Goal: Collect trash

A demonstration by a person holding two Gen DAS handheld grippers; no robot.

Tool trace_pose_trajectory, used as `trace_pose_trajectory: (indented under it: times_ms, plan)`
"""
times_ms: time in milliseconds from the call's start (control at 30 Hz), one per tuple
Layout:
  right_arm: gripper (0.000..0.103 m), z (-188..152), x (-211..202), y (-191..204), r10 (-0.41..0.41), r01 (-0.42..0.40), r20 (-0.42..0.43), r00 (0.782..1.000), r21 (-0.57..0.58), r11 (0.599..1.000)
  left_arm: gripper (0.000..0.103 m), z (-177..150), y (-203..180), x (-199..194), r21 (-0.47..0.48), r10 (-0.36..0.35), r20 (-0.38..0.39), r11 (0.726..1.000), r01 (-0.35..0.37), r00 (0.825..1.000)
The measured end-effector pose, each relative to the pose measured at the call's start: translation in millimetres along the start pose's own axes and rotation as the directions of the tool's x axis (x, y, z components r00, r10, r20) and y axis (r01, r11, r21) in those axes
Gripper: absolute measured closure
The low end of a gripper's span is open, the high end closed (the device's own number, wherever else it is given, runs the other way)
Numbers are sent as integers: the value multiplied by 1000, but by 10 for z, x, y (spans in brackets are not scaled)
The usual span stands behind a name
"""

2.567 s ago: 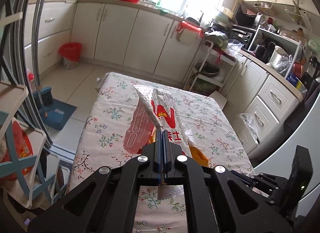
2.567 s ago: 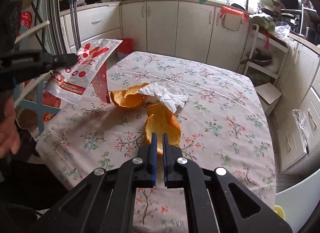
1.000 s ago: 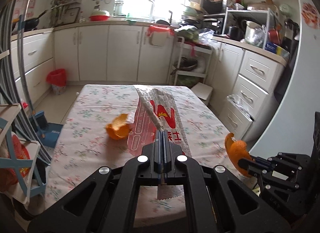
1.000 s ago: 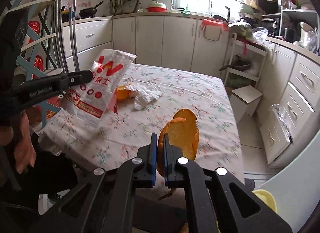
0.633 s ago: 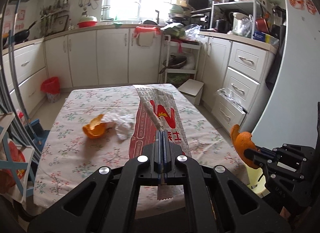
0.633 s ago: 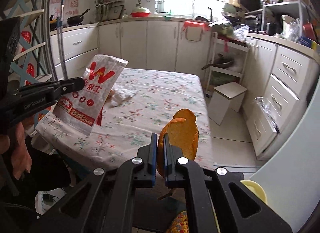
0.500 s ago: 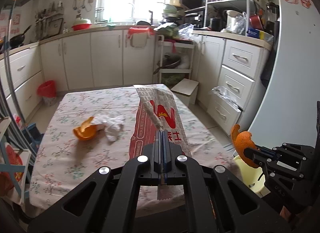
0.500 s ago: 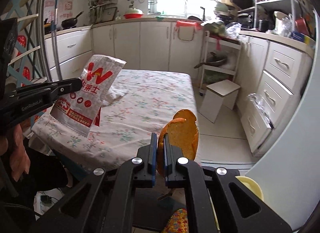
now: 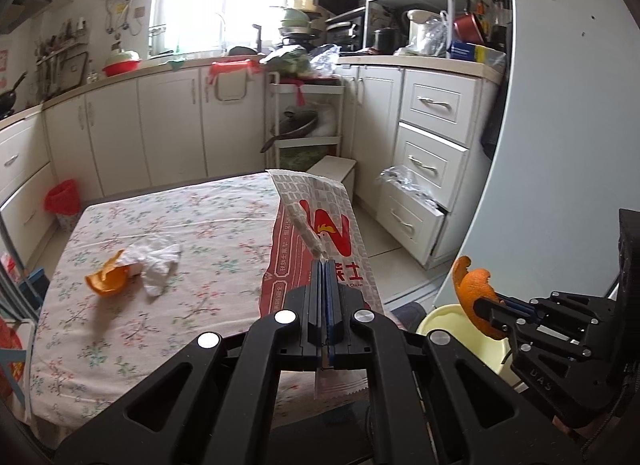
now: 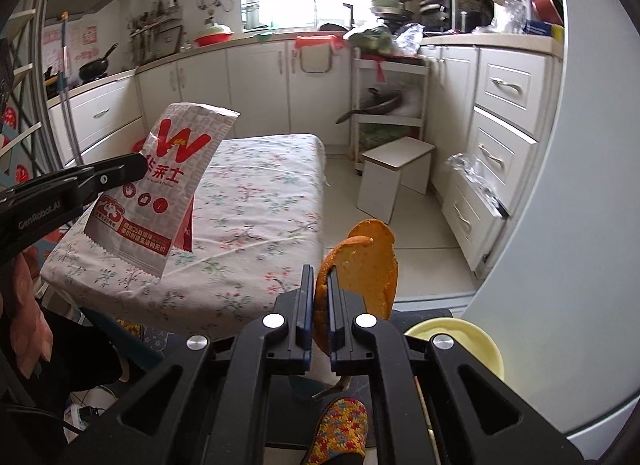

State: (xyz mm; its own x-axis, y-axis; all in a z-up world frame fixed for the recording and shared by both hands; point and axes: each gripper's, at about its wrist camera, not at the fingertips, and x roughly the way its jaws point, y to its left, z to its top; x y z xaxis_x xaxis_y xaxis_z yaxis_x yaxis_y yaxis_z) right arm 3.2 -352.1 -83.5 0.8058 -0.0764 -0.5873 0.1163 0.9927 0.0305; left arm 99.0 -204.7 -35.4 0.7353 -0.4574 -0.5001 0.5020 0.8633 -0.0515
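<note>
My left gripper [image 9: 323, 265] is shut on a red and white snack wrapper [image 9: 320, 233] and holds it above the near edge of the floral table [image 9: 224, 217]; the wrapper also shows in the right wrist view [image 10: 160, 185]. My right gripper [image 10: 319, 277] is shut on an orange peel [image 10: 368, 261] and holds it off the table's right side, above a pale yellow bin [image 10: 460, 341]. The peel [image 9: 470, 285] and the bin [image 9: 452, 321] also show in the left wrist view. Another orange peel [image 9: 106, 281] and a crumpled white tissue [image 9: 158, 261] lie on the table.
White cabinets and drawers [image 9: 428, 169] line the back and right. A grey fridge side [image 10: 580, 225] stands close on the right. A white stool [image 10: 396, 173] and a wire rack [image 10: 384, 105] stand beyond the table. A red bin [image 9: 62, 201] stands at the far left.
Both grippers have pulled back from the table and swung right with their loads. The orange peel now hangs over the yellow bin, which has come into view.
</note>
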Motion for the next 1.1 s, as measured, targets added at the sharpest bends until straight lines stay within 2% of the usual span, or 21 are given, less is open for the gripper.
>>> trace_pose_trajectory:
  times_ms: [367,733,967,1033,1067,1100]
  plan:
    - [96,-81,100,-370,-83,90,-72,994,94,992,101,73,-380,243,40,-59,-17,997,59,998]
    - [96,-245,243,-834,-160,187,-154,975,182,965,101,134,-735,503,69,-120,-32,990,122,992]
    - [95,-255,367,-990,-223,256,-178,958,188,948,101,139,-901,620,80,-150,-45,985,153,988]
    - [90,-275,426,-1065,-245,284,-204,948,197,938,101,148,-941,645,79,-158,-48,984,161,986]
    - [77,-291,440,-1093,-250,293,-212,945,206,934,101,151,-963,660,79,-162,-50,983,166,985]
    - [60,-306,440,-1124,-260,305,-215,941,214,928,101,153,-980,666,80,-165,-51,982,169,985]
